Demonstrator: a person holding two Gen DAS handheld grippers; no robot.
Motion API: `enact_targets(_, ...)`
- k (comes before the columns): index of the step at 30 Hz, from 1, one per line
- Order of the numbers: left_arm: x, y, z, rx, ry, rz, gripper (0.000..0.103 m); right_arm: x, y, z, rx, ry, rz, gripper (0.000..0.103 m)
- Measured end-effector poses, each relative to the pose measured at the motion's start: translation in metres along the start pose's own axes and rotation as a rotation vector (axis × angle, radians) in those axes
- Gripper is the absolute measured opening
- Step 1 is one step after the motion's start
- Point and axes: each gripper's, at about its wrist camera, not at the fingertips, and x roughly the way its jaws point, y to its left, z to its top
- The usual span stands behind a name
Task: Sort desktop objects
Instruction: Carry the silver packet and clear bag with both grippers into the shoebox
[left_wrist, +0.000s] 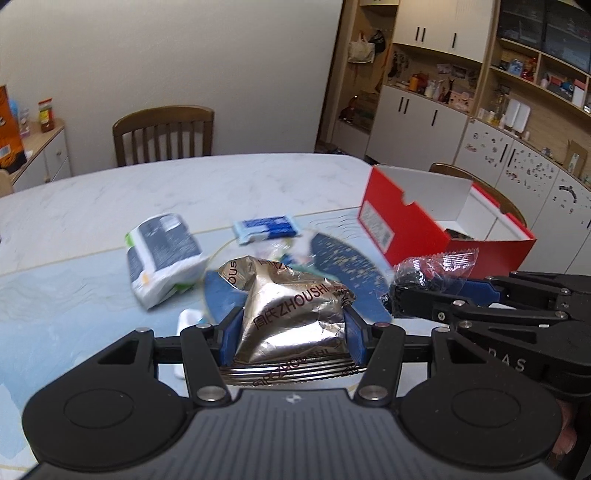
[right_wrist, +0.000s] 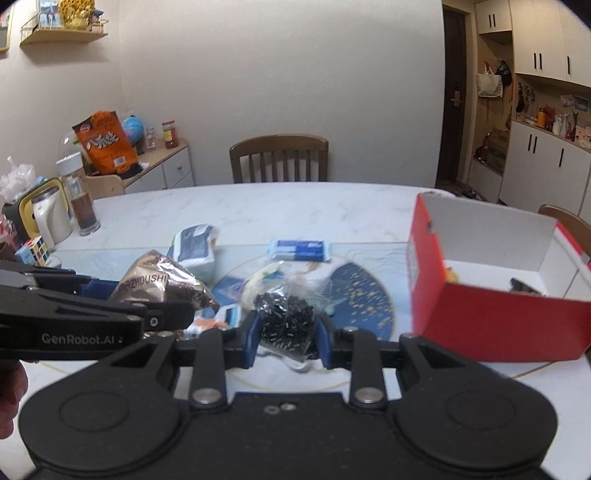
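The left gripper (left_wrist: 291, 328) has its jaws closed on a crumpled foil pack (left_wrist: 291, 310) printed "ZHOUSHI", held above the counter (left_wrist: 221, 184); the right gripper (right_wrist: 286, 332) has its jaws closed on a clear bag of small black bits (right_wrist: 286, 321), also held off the surface. In the left view the right gripper (left_wrist: 402, 295) comes in at 3 o'clock, its bag's crimped clear edge showing; in the right view the left gripper (right_wrist: 177, 314) comes in at 9 o'clock with "GenRobot.AI" on its arm. A red box (right_wrist: 495, 317) with a white inside stands open at 3 o'clock of the bag, well apart. A white-and-dark tissue pack (right_wrist: 195, 251) lies at 11 o'clock and a blue-and-white packet (right_wrist: 299, 250) at 12, their print too blurred to read. Only the right view shows a Rubik's cube (right_wrist: 35, 251), a glass bottle (right_wrist: 79, 199) and a white kettle (right_wrist: 51, 218) at 9 to 10 o'clock. A chair (right_wrist: 279, 158) stands behind the counter at 12.
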Motion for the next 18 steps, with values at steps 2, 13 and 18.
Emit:
enact_targets(2, 0.000, -0.009, 0.006, 0.008, -0.003, -0.008, 0.054, -0.005, -0.009, 0.005, 0.003, -0.006, -0.006, 0.030)
enact_targets(13, 0.009, -0.063, 0.042, 0.071, -0.036, -0.044, 0.055, -0.022, -0.063, 0.025, 0.015, -0.035, -0.027, 0.030)
enact_targets(18, 0.024, -0.090, 0.056, 0.089, -0.048, -0.057, 0.055, -0.021, -0.094, 0.031, 0.031, -0.046, -0.034, 0.030)
